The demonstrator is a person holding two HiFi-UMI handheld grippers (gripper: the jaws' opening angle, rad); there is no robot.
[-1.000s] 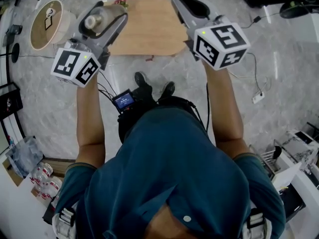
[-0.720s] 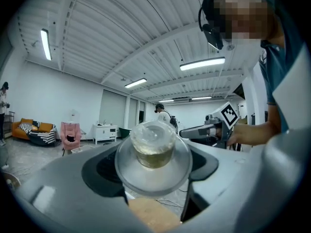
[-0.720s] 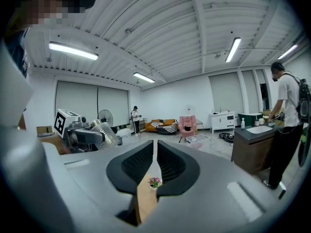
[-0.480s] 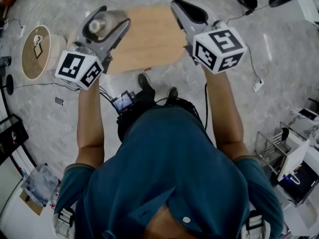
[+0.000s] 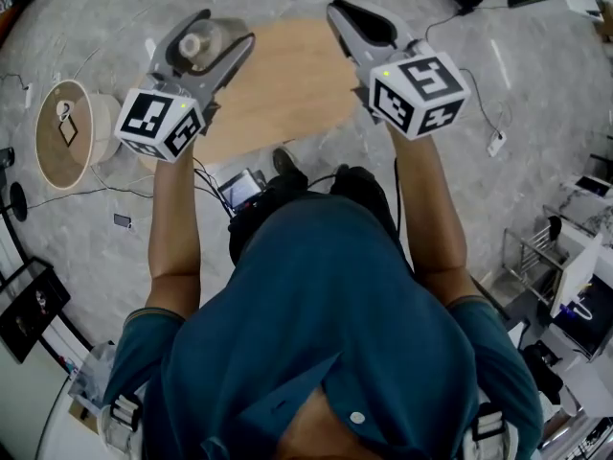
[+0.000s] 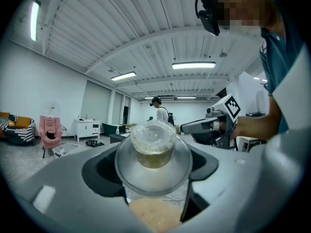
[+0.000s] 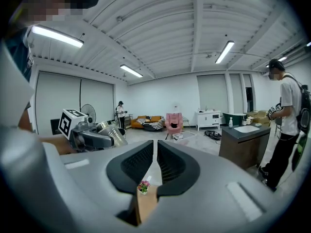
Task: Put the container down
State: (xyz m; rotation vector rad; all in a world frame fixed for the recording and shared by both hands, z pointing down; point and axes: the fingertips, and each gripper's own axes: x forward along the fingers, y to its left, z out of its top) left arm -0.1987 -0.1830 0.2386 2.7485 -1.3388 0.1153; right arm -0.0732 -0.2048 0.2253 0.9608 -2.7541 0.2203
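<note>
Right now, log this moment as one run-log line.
left gripper: shut on container | right gripper: shut, empty | container: held off wooden table, not down

Wooden table (image 5: pixel 287 84) ahead — tiny flowers (image 7: pixel 143 185) on it; round drum (image 5: pixel 59 134) on floor, left.

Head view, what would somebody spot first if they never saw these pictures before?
Probably the left gripper, clamping a clear container with yellowish stuff inside, over the left end of the wooden table. Beside it, the right gripper is shut on nothing. Both carry bold black-and-white marker cubes.
</note>
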